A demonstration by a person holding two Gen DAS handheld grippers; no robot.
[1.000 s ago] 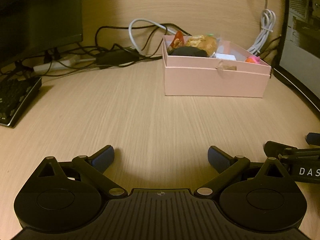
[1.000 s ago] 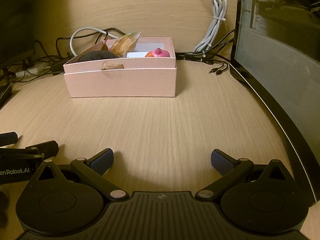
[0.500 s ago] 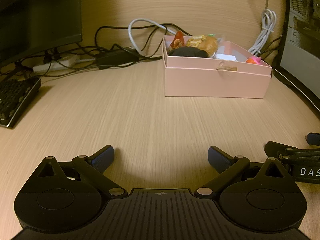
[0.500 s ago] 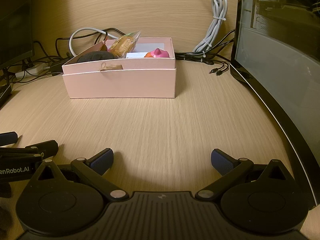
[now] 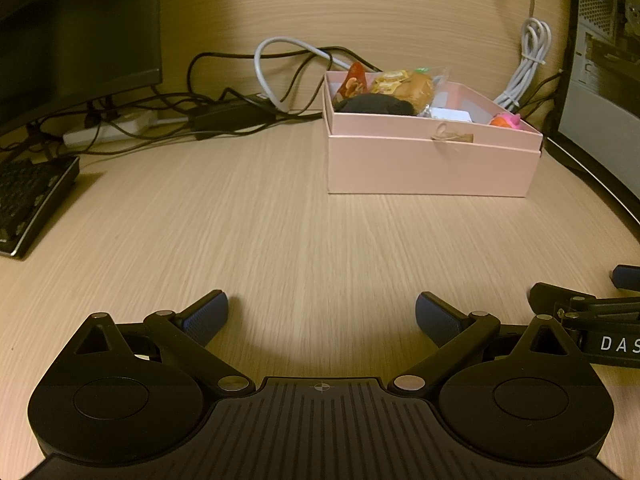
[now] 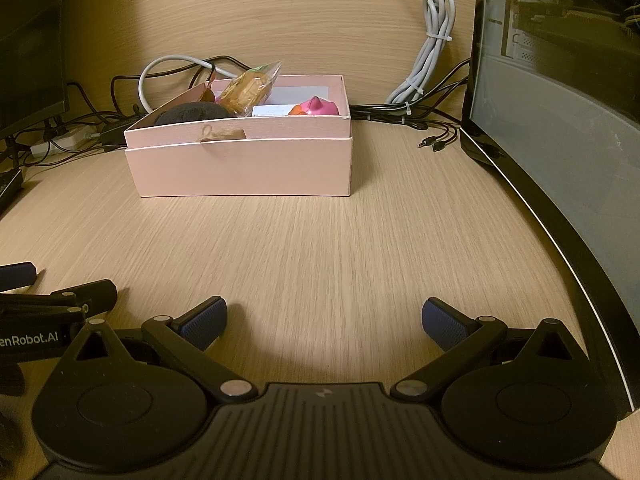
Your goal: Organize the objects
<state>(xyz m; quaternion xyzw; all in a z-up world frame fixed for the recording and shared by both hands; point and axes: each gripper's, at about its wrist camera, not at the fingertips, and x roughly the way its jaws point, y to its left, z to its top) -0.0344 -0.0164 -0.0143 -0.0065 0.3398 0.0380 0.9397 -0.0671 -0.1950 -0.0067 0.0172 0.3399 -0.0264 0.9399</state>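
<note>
Though fingers [image 6: 204, 320] splayed, pink box [image 6: 244, 168] well ahead.

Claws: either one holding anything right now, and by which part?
Nothing is held. The left claw and the right claw are both open over the bare desk, short of the pink box.

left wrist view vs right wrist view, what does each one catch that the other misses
Only the left wrist view shows the keyboard at its left edge. Only the right wrist view shows the loose audio plugs on the desk. Both show the pink box with snacks, a dark round item and a pink toy inside, and both grippers, left and right, open and empty.
</note>
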